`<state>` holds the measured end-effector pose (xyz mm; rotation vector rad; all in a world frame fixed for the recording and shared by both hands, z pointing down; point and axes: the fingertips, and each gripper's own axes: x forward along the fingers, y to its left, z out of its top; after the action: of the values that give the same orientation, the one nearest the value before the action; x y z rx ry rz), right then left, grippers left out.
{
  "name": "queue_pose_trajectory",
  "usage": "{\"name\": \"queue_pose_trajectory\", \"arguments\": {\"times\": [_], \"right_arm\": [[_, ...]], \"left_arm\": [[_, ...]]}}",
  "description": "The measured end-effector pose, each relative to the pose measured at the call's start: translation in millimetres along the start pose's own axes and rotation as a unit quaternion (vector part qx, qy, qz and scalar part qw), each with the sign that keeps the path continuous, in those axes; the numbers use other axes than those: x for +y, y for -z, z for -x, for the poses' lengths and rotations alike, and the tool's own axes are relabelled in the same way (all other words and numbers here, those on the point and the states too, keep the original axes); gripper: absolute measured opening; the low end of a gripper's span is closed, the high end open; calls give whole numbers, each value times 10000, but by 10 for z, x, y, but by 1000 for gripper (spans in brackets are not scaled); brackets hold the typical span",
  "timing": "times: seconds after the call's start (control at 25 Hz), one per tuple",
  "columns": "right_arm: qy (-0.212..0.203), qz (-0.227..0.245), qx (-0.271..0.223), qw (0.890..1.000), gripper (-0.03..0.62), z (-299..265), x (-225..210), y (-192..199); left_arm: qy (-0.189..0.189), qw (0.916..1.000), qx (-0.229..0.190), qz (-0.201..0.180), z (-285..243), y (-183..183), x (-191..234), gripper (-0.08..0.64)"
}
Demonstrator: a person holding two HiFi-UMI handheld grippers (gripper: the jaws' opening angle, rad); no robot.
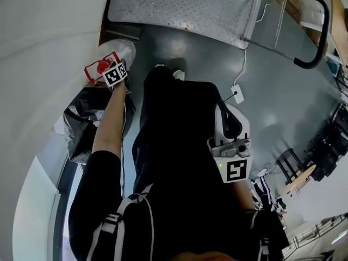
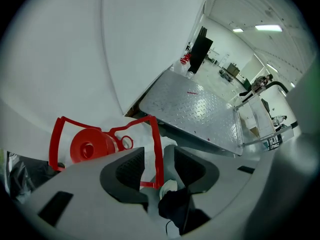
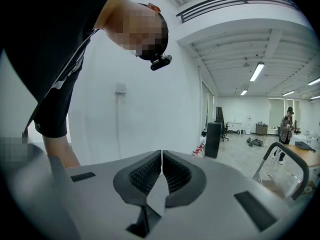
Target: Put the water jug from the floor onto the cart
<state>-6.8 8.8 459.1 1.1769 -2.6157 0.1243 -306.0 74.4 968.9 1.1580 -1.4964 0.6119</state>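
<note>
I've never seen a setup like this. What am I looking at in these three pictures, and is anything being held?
There is no robot here. A person dressed in black holds a hand tool with two jaws in each hand. The head view comes from a camera on the person's head, looking down at the floor. The other two come from cameras riding on each tool.

The left gripper reaches down to a white water jug with a red cap. Its jaws stand apart around the jug's red handle, not clamped on it. The right gripper is closed and empty. Ahead stands the metal cart.
</note>
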Motion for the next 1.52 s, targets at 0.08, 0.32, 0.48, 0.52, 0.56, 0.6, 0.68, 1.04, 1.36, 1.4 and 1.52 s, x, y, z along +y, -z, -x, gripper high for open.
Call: {"name": "queue_pose_trajectory", "arguments": {"times": [0.08,0.32,0.48,0.52,0.56,0.6,0.68,1.04,1.36,1.4,1.52], "right_arm": [[-63,25,48,10000,20,-15,25,71],[18,-12,147,9999,20,-3,-54,184],[56,-155,165,9997,20,48,-48,135],[82,-266,181,9994,20,56,-66,129],[109,-341,207,9991,20,61,-80,124],[133,-331,240,9991,20,65,-81,116],[133,-26,330,9994,20,82,-27,82],[37,279,358,9990,20,194,90,-283],[160,256,24,9995,20,424,16,-873],[190,211,-68,9996,20,441,-3,-958],[402,42,-433,9982,20,504,-114,-1203]], "left_arm": [[-80,9999,-64,-40,-61,-30,24,183],[-3,9997,221,-135,-253,2,-2,183],[201,9993,304,-93,-216,52,10,149],[197,9991,351,-146,-199,63,26,83],[209,9987,424,-193,-189,72,36,60],[241,9982,508,-209,-181,81,43,54],[302,9973,643,-159,-151,101,58,49],[290,9956,888,-1,265,104,307,51],[516,9946,710,562,1065,126,353,54],[589,9943,708,544,1157,148,305,55],[750,9940,687,392,1425,242,115,55]]}}
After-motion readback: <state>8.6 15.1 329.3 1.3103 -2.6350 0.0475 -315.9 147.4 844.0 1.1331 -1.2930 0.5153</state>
